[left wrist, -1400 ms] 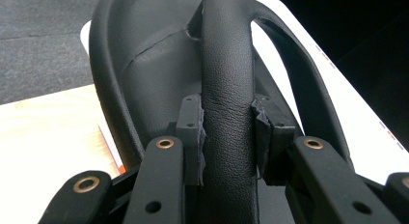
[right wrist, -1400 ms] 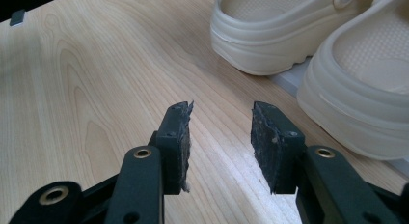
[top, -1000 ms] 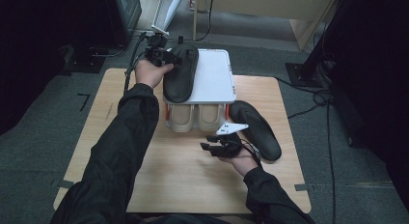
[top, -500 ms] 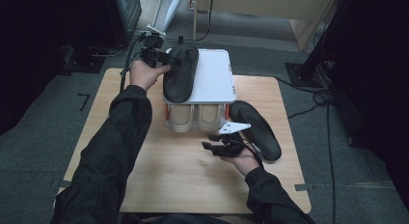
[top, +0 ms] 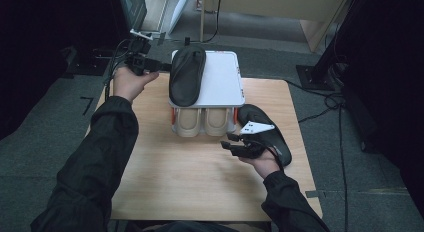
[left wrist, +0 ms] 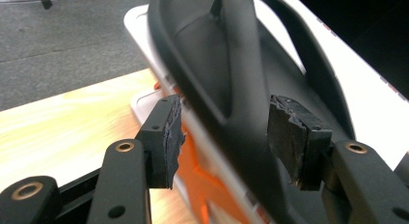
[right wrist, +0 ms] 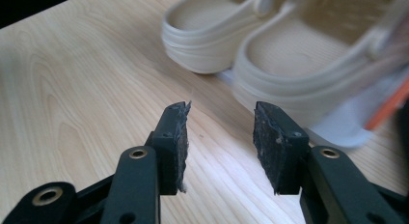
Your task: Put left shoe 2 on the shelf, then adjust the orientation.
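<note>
Left gripper (top: 159, 68), jaws just opened wide, straddles rim of black shoe (top: 186, 74) on white rack (top: 225, 82) without gripping. Beige clogs (top: 204, 121) beneath rack. Second black shoe (top: 267, 129) right of rack; right gripper (top: 229, 141) beside it, open, empty.

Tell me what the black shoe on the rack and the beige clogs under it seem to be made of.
Black shoe: probably moulded foam or rubber, with a matte, seamless, one-piece look. Beige clogs: likely the same kind of foam, with smooth, thick rounded rims and a soft sheen. Neither shows fabric or stitching.

slipper (top: 187, 75) on rack (top: 220, 84), slipper pair (top: 205, 121) underneath
</note>
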The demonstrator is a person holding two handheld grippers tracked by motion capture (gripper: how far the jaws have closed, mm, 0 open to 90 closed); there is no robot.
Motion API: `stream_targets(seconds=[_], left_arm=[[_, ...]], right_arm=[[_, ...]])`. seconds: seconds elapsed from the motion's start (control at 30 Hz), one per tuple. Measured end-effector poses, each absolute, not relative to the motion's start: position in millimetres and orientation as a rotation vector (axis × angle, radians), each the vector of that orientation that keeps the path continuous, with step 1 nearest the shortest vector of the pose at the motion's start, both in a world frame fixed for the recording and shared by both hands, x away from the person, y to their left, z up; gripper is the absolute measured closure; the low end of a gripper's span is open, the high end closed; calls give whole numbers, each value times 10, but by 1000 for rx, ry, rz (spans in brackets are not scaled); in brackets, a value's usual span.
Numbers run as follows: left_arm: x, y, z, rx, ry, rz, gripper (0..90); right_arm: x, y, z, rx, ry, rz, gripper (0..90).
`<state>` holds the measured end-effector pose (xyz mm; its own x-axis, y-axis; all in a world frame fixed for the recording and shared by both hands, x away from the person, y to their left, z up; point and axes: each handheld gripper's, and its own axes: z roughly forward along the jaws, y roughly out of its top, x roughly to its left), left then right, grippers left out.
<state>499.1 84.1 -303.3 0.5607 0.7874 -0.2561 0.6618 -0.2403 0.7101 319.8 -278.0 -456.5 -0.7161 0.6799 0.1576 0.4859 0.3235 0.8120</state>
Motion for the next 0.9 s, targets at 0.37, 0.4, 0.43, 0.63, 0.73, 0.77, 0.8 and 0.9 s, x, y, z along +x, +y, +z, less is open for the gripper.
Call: stream_targets(seconds=[0.37,0.4,0.43,0.63,0.73,0.77,0.8,0.9], left_arm=[[4697,1091,-3373,1962,1120,224,451],[4671,1109,-3414,1967,1118,224,450],[4650,1127,-3458,1965,1115,213,449],[4547,1193,-3679,1991,1117,209,448],[4506,1205,-3750,2003,1109,219,447],[4498,1208,-3771,2008,1105,216,447],[4484,1210,-3792,2005,1105,219,444],[4452,1220,-3856,1991,1105,217,445]], right_arm=[[3222,-3213,-4561,1160,2284,1301,578],[3230,-3257,-4562,1176,2275,1291,579],[3241,-3299,-4566,1191,2260,1287,580],[3318,-3505,-4625,1281,2213,1258,582],[3342,-3552,-4639,1294,2201,1244,584],[3350,-3564,-4640,1293,2194,1240,585],[3355,-3577,-4641,1295,2188,1236,586],[3370,-3623,-4648,1307,2166,1229,588]])
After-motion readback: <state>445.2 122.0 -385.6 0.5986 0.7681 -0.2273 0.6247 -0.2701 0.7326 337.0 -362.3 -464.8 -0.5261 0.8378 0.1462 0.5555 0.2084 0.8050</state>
